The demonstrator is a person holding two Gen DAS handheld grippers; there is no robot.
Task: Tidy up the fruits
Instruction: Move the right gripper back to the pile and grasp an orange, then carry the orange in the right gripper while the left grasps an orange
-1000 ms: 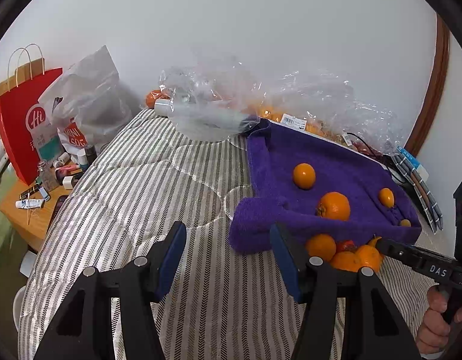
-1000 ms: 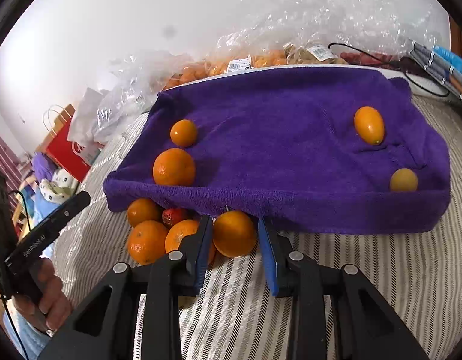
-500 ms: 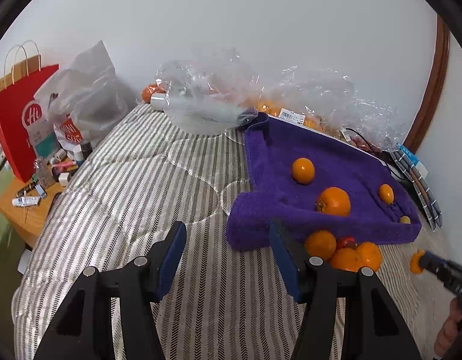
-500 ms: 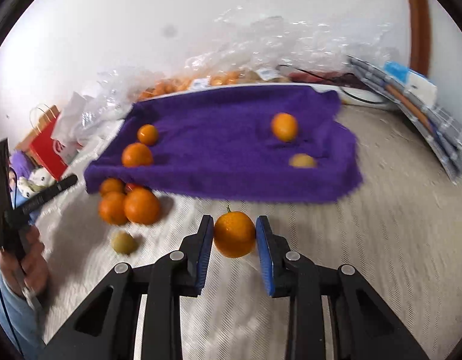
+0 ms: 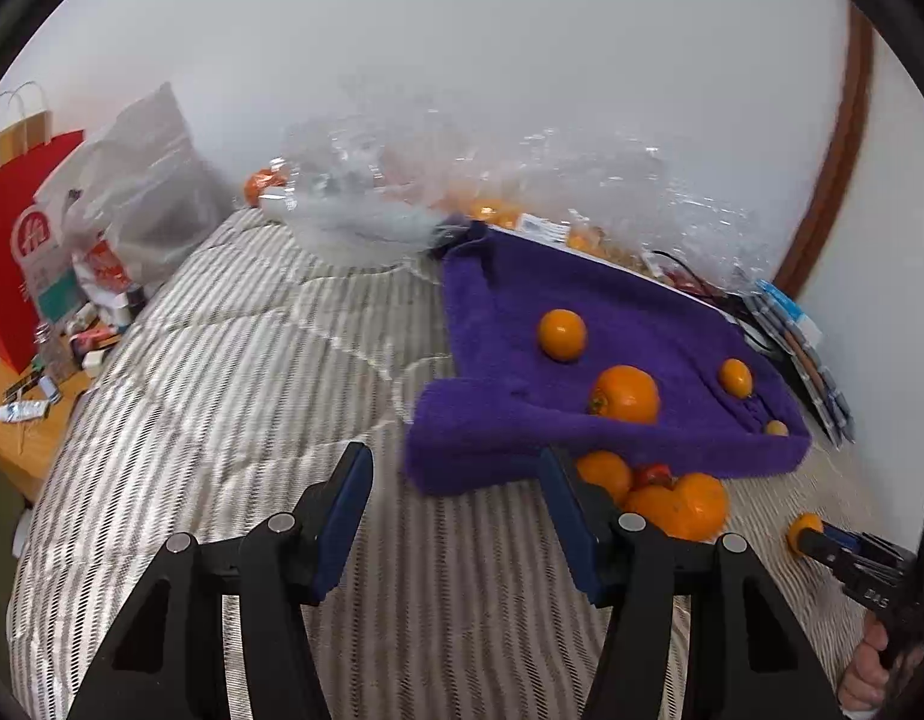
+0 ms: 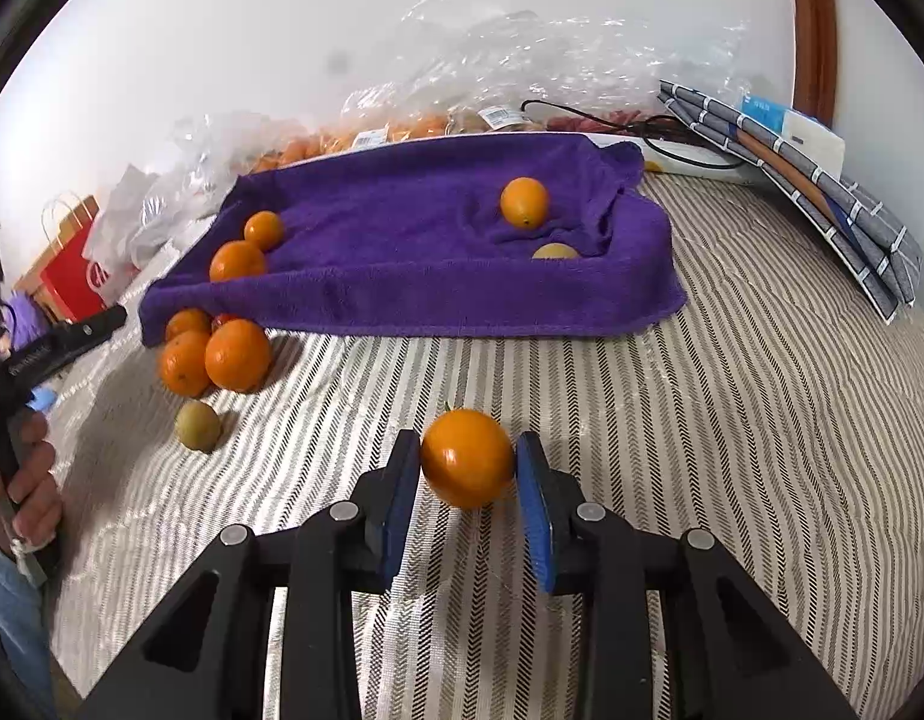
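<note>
Before the purple terry towel (image 6: pixel 438 252), on the striped quilted bed (image 6: pixel 732 420), the right gripper (image 6: pixel 468 480) has a smooth round orange (image 6: pixel 467 457) between its blue-padded jaws, which have just been easing apart. Left gripper (image 5: pixel 456 516): jaws half-wide, empty. Writing on the red paper bag (image 5: pixel 18 252) is unreadable.

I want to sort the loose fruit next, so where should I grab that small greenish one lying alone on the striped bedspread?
Take the greenish fruit across its widest middle, coming down from above. It is small and round, lying apart from the orange pile, with bare striped bedspread on each side for the jaws.
</note>
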